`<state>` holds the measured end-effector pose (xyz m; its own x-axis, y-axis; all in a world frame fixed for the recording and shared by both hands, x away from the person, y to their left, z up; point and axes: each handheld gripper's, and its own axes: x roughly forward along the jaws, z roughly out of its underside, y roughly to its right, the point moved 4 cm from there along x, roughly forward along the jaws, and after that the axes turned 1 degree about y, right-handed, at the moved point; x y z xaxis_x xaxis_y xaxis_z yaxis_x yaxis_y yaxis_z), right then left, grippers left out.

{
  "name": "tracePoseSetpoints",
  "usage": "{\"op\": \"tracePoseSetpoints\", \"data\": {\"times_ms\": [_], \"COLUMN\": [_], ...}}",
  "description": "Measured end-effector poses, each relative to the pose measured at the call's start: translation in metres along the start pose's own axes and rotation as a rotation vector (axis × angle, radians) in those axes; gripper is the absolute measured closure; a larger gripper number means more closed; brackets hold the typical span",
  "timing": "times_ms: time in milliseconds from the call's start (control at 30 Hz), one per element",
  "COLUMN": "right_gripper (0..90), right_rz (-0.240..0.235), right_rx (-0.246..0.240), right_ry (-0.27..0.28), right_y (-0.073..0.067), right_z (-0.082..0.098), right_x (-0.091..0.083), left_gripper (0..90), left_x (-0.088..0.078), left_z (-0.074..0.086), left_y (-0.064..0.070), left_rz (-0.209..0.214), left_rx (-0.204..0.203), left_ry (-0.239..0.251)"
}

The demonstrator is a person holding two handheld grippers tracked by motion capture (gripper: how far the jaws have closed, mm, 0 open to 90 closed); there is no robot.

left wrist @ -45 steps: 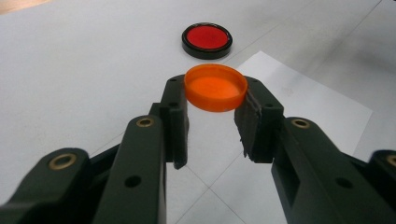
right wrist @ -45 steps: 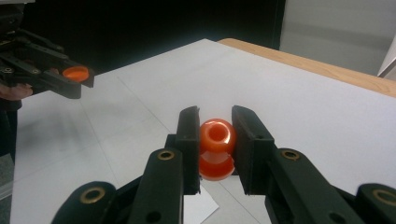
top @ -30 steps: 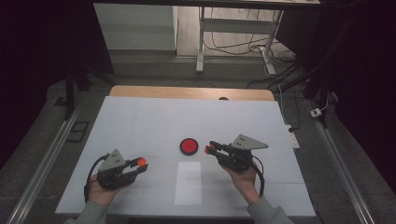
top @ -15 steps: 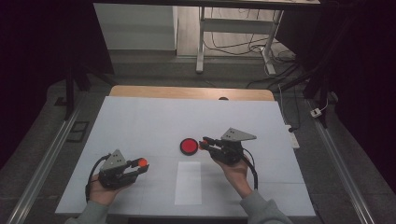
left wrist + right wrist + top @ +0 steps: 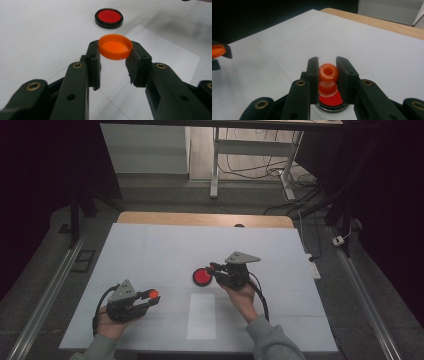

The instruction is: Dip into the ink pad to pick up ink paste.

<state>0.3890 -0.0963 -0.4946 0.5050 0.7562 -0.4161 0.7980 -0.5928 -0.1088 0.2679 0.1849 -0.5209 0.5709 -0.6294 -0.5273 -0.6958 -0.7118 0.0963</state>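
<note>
Right gripper (image 5: 214, 267) has shifted left, now over the red disc (image 5: 202, 277) mid-surface, its fingers (image 5: 312, 75) clamped on an orange ring piece (image 5: 328, 72). Left gripper (image 5: 150, 299) stays put near the surface's front-left edge, fingers (image 5: 93, 60) closed on an orange cap (image 5: 115, 46).

You hold two grippers: left gripper (image 5: 148, 299), lower left; right gripper (image 5: 214, 268), centre. One orange cap (image 5: 115, 47), one orange spool (image 5: 328, 72), one red-centred black disc (image 5: 202, 277), one white table (image 5: 150, 250).
</note>
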Motion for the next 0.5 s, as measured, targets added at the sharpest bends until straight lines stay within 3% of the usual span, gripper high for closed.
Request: {"op": "tracePoseSetpoints", "data": {"times_ms": [500], "right_gripper": [72.3], "right_rz": [0.036], "right_rx": [0.022], "right_ry": [-0.061], "right_y": [0.008], "right_z": [0.007], "right_x": [0.027], "left_gripper": [65.3], "left_x": [-0.001], "left_z": [0.0], "left_y": [-0.003], "left_rz": [0.0], "left_rx": [-0.005], "left_ry": [0.002]}}
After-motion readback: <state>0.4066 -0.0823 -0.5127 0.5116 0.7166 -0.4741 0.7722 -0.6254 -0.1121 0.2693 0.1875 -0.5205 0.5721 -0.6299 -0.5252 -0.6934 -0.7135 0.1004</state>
